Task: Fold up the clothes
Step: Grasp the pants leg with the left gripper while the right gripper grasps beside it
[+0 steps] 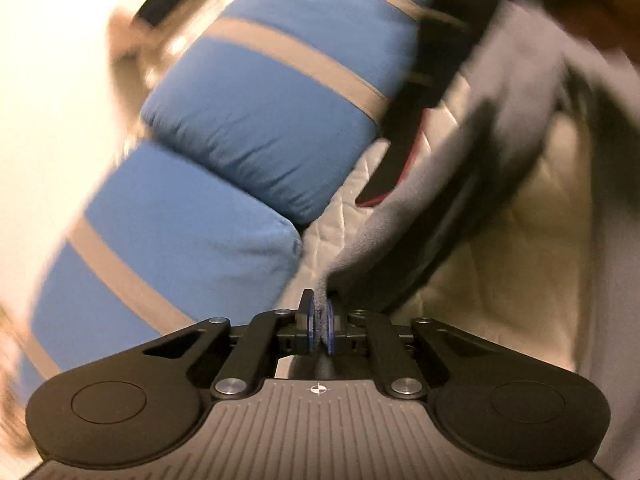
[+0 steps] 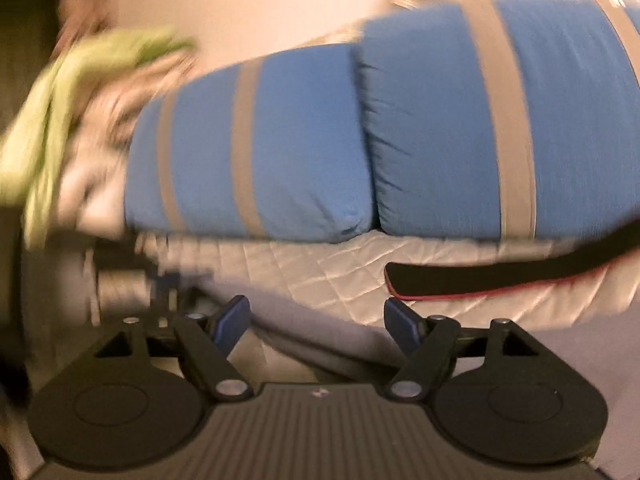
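Note:
A grey fleece garment [image 1: 500, 92] stretches up and to the right from my left gripper [image 1: 319, 320], whose blue pads are shut on a corner of it. The cloth hangs slack over the quilted white bed cover [image 1: 340, 216]. In the right wrist view the same grey garment [image 2: 320, 340] lies on the bed just under and ahead of my right gripper [image 2: 316, 320], which stands open with nothing pinched between its fingers. Both views are blurred.
Two blue pillows with grey stripes [image 2: 460, 120] [image 1: 260, 120] lie across the bed behind the garment. A black strip with a red edge [image 2: 500, 276] rests on the quilted cover [image 2: 304, 268]. A green cloth [image 2: 52, 120] is bunched at the left.

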Available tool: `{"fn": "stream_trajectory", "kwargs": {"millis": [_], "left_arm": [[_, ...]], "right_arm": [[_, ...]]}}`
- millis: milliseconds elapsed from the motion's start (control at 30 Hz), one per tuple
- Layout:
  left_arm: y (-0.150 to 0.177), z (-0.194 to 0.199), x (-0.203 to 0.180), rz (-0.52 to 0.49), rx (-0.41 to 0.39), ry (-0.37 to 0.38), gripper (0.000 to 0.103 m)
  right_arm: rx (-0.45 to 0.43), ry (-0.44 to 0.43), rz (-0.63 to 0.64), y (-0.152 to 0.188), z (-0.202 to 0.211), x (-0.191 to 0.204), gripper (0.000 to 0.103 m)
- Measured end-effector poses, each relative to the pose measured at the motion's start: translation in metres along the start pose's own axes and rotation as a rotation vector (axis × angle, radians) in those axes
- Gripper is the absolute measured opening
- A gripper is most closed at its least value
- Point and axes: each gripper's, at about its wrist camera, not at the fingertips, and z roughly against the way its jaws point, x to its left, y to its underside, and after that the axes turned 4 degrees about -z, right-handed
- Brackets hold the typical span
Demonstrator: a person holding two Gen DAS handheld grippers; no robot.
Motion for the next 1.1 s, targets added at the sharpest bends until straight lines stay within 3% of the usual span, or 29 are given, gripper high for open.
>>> {"fn": "stream_trajectory", "kwargs": {"millis": [100,200,367,600,933,1100], "left_arm": [[0.004,-0.001,0.026,0.188,0.007,0.094,0.006],[0.003,0.004,0.049,0.368,0.004,0.183,0.006],[0.006,0.002,0.076,0.558,-0.001,0.256,0.006],[0.007,-0.004,0.081,0.613,0.011,0.273,0.006],[0.008,-0.009,0.08,0.618,0.035,0.241,0.006],[0.009,-0.022,0.075,0.637,0.068,0.218,0.006]], "right_arm": [[0.017,0.027,0.203,0.012,-0.004,0.025,0.082],[0.065,0.054,0.288,0.024,-0.015,0.038,0.08],[0.117,0.109,0.368,0.037,-0.028,0.051,0.072],[0.149,0.232,0.435,0.047,-0.042,0.058,0.057],[0.194,0.205,0.111,0.029,-0.037,0.021,0.052],[0.217,0.226,0.089,0.031,-0.045,0.012,0.046]]}}
